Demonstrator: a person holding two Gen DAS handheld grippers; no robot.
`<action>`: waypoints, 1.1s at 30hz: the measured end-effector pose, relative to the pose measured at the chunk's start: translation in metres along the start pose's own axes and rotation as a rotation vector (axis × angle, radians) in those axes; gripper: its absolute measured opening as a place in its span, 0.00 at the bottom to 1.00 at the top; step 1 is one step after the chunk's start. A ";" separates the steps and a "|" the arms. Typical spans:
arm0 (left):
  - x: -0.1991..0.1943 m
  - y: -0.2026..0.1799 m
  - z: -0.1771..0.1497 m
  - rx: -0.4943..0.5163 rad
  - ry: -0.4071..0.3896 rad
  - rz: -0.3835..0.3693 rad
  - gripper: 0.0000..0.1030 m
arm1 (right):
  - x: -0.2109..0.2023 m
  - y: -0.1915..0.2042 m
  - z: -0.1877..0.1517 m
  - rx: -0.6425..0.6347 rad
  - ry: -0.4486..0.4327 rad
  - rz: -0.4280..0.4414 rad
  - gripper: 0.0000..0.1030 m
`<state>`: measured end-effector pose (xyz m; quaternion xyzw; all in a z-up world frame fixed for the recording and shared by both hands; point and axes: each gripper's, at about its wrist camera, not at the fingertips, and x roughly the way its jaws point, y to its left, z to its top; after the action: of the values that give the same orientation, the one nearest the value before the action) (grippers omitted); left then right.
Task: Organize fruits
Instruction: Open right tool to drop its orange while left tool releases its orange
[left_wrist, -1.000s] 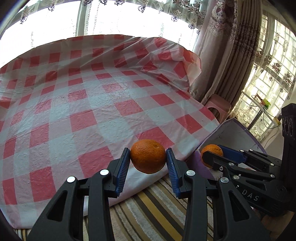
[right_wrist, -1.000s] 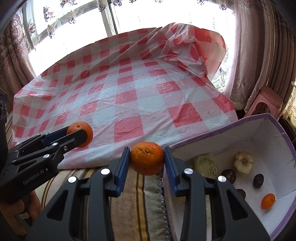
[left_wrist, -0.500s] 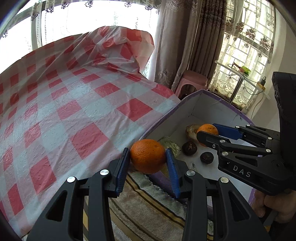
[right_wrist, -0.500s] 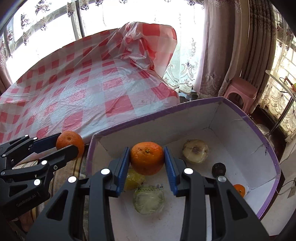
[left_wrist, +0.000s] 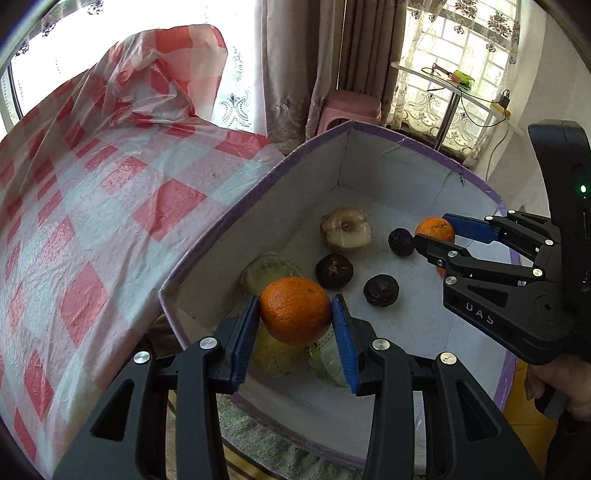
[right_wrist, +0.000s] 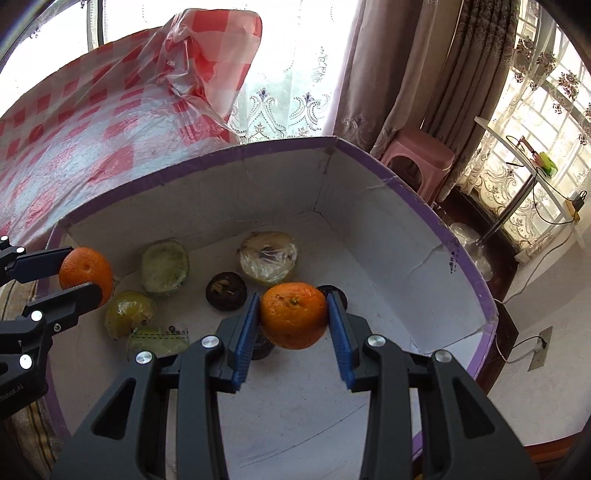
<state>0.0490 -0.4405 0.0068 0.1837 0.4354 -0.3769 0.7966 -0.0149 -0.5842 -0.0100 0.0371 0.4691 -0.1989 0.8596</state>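
My left gripper (left_wrist: 295, 312) is shut on an orange (left_wrist: 294, 309) and hangs over the near left corner of a white box with a purple rim (left_wrist: 266, 177). My right gripper (right_wrist: 291, 314) is shut on a second orange (right_wrist: 293, 314) above the middle of the same box (right_wrist: 369, 162). Each gripper shows in the other's view: the right one (left_wrist: 437, 236) with its orange (left_wrist: 436, 228) at the right, the left one (right_wrist: 79, 271) with its orange (right_wrist: 86, 269) at the left. On the box floor lie several fruits: dark round ones (left_wrist: 334, 270), wrapped pale ones (right_wrist: 267, 256) and greenish ones (right_wrist: 165, 266).
A red and white checked plastic cloth (left_wrist: 92, 206) covers the surface left of the box. A striped towel (left_wrist: 258, 428) lies under the box's near side. Behind stand a pink stool (right_wrist: 421, 158), curtains and a small side table (left_wrist: 458, 86). A hand (left_wrist: 557, 384) holds the right gripper.
Both grippers swung right from above the checked cloth to above the open box and came lower. Each kept its orange. The box interior now fills both views.
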 end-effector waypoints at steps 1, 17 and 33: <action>0.004 -0.002 0.001 0.006 0.011 0.001 0.37 | 0.004 -0.002 -0.001 0.003 0.010 -0.004 0.37; 0.063 -0.019 0.011 0.101 0.171 0.022 0.37 | 0.038 0.008 -0.003 -0.062 0.106 -0.050 0.37; 0.055 -0.028 0.004 0.139 0.106 0.037 0.44 | 0.040 0.009 -0.005 -0.059 0.106 -0.070 0.48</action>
<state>0.0489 -0.4856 -0.0357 0.2661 0.4465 -0.3811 0.7646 0.0040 -0.5873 -0.0464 0.0057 0.5207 -0.2128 0.8268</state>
